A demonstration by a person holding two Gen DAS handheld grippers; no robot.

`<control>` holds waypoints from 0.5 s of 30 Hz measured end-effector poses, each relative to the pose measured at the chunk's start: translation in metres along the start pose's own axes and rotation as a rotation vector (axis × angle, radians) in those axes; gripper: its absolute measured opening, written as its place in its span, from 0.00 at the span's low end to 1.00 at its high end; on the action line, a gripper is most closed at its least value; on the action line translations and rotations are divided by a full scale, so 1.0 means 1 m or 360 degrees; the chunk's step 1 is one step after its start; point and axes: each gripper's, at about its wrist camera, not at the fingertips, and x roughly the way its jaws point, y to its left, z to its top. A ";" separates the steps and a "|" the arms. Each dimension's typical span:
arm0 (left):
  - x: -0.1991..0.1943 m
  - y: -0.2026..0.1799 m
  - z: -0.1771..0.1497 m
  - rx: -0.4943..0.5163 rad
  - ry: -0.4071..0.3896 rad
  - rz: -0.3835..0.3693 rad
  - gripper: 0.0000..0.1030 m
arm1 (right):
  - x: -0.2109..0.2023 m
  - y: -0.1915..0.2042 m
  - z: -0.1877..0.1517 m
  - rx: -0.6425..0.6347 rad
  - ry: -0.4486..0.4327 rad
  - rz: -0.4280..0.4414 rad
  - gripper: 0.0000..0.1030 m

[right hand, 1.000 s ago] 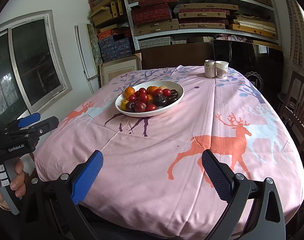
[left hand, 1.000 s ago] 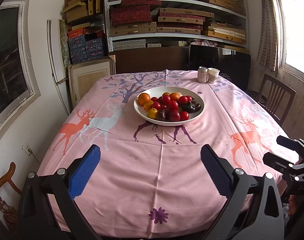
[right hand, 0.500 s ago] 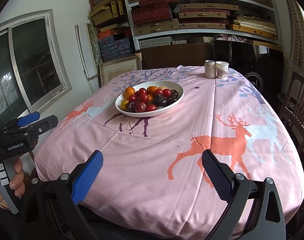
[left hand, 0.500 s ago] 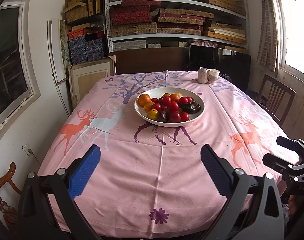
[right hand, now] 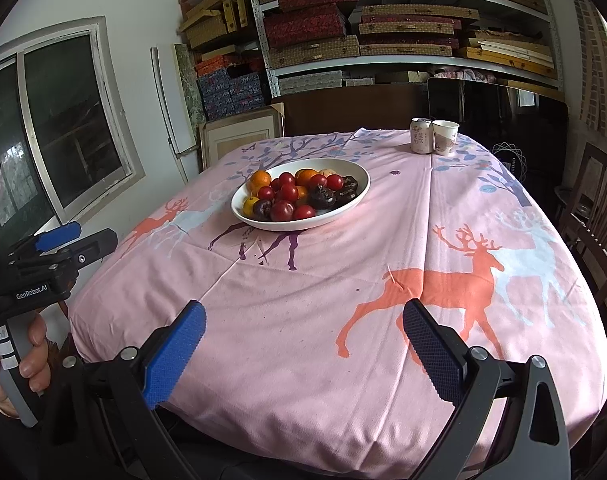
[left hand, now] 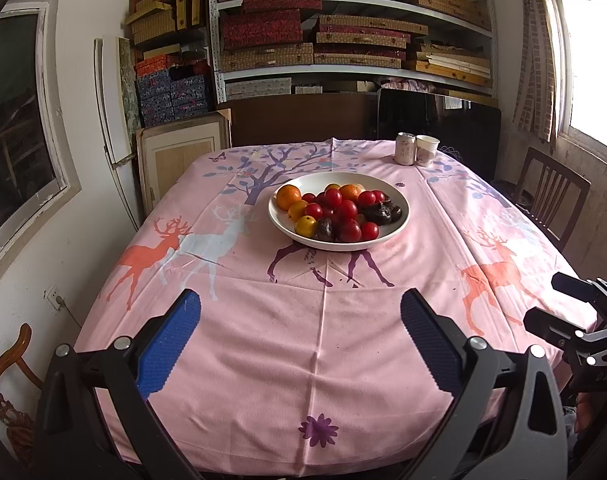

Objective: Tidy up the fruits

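A white bowl [left hand: 399, 222] stands in the middle of the pink deer-print tablecloth, also in the right wrist view [right hand: 359, 194]. It holds oranges [left hand: 288, 197], red cherry tomatoes [left hand: 332, 198] and dark plums [left hand: 377, 214] mixed together. My left gripper [left hand: 299, 312] is open and empty above the near table edge, well short of the bowl. My right gripper [right hand: 303, 324] is open and empty at the near right side of the table. Each gripper shows at the edge of the other's view.
A drink can [left hand: 404, 154] and a paper cup [left hand: 426, 150] stand at the far right of the table. A wooden chair [left hand: 551, 196] stands on the right. Shelves of boxes line the back wall. A window is on the left.
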 end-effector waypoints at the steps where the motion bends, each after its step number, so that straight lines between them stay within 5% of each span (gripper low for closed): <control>1: 0.000 -0.001 0.000 0.0000 -0.0001 0.0001 0.95 | 0.000 0.000 0.000 0.0000 0.0000 0.0000 0.97; 15: 0.000 0.000 0.000 0.0003 0.0000 0.0002 0.95 | 0.001 0.000 0.000 0.0001 0.0003 -0.0001 0.97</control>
